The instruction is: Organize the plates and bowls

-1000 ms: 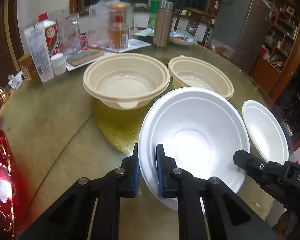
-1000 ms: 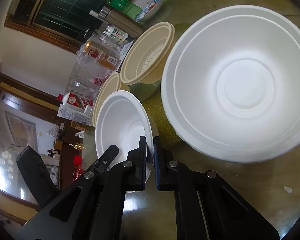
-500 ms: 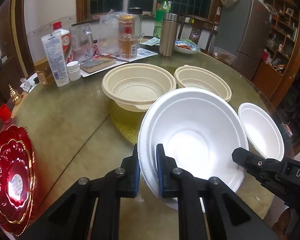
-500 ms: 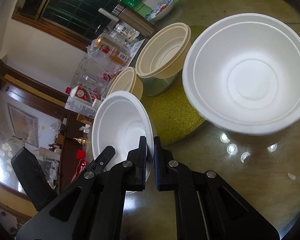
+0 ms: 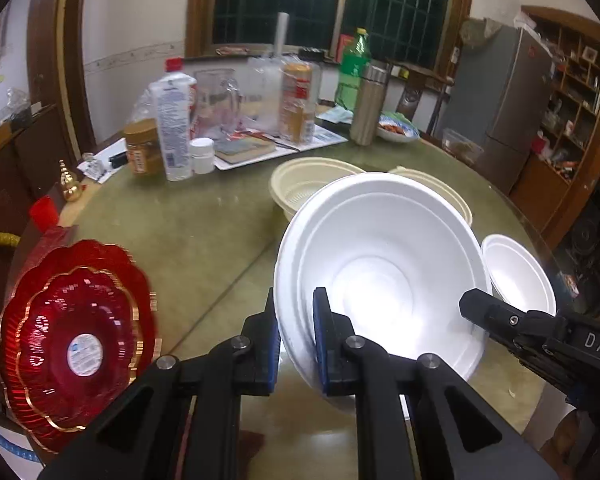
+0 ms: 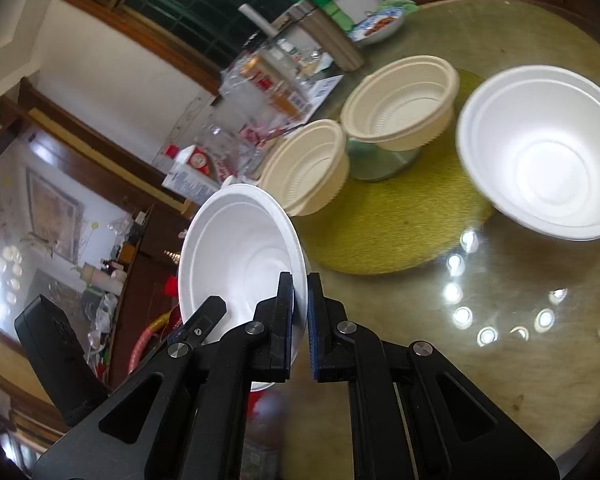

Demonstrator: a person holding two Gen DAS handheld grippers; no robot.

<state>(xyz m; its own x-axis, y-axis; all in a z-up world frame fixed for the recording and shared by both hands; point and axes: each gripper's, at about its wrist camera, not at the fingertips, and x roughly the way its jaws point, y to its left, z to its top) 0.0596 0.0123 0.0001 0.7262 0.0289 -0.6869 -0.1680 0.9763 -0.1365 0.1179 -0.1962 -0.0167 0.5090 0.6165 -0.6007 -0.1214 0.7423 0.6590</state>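
My left gripper (image 5: 296,332) is shut on the rim of a large white foam bowl (image 5: 384,276), held tilted above the round table; the same bowl shows in the right wrist view (image 6: 540,152). My right gripper (image 6: 300,312) is shut on the rim of a smaller white foam bowl (image 6: 240,256), which also shows at the right of the left wrist view (image 5: 516,276). Two cream plastic bowls (image 5: 308,180) (image 5: 440,190) stand on a gold mat (image 6: 384,232) mid-table. Stacked red scalloped plates (image 5: 76,344) lie at the left edge.
Bottles, jars, a clear pitcher and a steel flask (image 5: 368,100) crowd the far side of the table, with a dish of food (image 5: 396,130) behind. A grey fridge (image 5: 500,108) and wooden shelves stand at the right. The table's glass top (image 6: 500,320) reflects lights.
Both grippers have risen and pulled back from the table with their bowls. The cream bowls look farther away and the red plates have come fully into the left view.
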